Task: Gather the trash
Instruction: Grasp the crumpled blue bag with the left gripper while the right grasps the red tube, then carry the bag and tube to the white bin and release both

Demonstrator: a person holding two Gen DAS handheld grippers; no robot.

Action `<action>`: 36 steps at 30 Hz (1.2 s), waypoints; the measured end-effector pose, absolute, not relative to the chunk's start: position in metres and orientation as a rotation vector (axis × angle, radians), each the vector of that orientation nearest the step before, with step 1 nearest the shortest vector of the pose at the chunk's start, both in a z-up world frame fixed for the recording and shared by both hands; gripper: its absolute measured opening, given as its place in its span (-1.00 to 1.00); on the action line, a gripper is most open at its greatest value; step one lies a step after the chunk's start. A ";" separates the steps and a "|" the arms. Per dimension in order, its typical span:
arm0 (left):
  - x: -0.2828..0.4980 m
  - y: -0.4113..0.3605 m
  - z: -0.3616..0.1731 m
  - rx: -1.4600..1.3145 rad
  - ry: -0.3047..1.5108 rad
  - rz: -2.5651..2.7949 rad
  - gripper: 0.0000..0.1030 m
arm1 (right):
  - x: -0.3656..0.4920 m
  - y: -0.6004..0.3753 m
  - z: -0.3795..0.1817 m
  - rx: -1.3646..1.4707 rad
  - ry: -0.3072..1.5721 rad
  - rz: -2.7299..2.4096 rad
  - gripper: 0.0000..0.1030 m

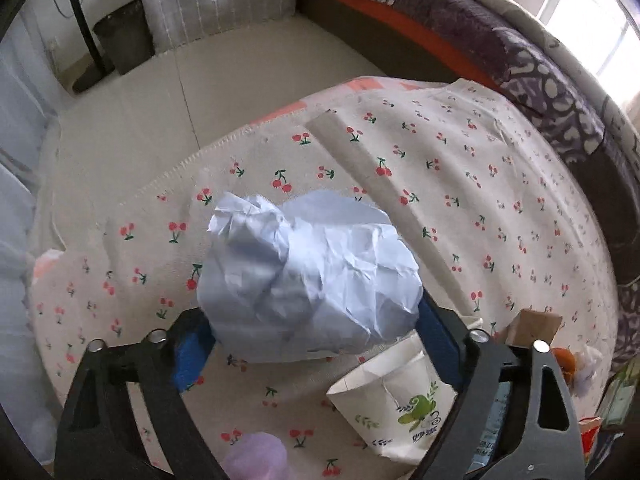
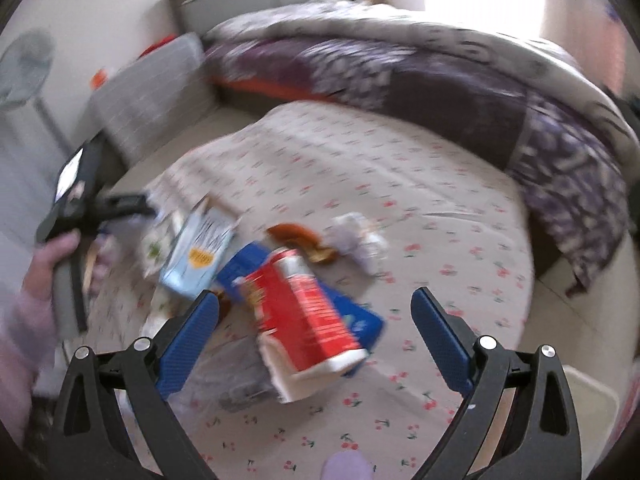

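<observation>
Crumpled white paper (image 1: pixel 312 276) sits clamped in the left gripper (image 1: pixel 316 344), while the right gripper (image 2: pixel 316 344) gapes empty above the red carton (image 2: pixel 304 308), paper cup (image 1: pixel 396 412) and other litter not yet collected.

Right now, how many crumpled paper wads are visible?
2. One large wad is held in the left gripper; a smaller wad lies on the cloth beside the orange peel. Others may be hidden.

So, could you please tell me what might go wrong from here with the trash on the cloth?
1. The crumpled paper sits between the left claw pads; soft and bulky, it may slip out.
2. The paper cup lies just beneath and could be knocked.
3. The right claw is open over the red carton; the blurred view suggests a mis-aimed grab.
</observation>
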State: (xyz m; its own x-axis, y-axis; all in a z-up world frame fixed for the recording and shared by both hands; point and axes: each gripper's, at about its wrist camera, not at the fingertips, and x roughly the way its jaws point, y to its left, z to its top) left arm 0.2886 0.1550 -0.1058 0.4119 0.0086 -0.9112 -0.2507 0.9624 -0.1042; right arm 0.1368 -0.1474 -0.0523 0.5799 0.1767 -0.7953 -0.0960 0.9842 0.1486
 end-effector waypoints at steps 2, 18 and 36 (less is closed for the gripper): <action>0.288 0.157 -0.103 -0.260 1.126 0.144 0.55 | 0.141 -0.140 -0.058 0.066 0.958 0.182 0.82; 0.233 0.130 -0.034 -0.194 0.943 0.032 0.53 | 0.160 -0.131 -0.089 0.093 1.051 0.215 -0.20; 0.201 0.113 0.005 -0.187 0.794 0.023 0.53 | 0.135 -0.133 -0.016 0.151 0.723 0.156 -0.25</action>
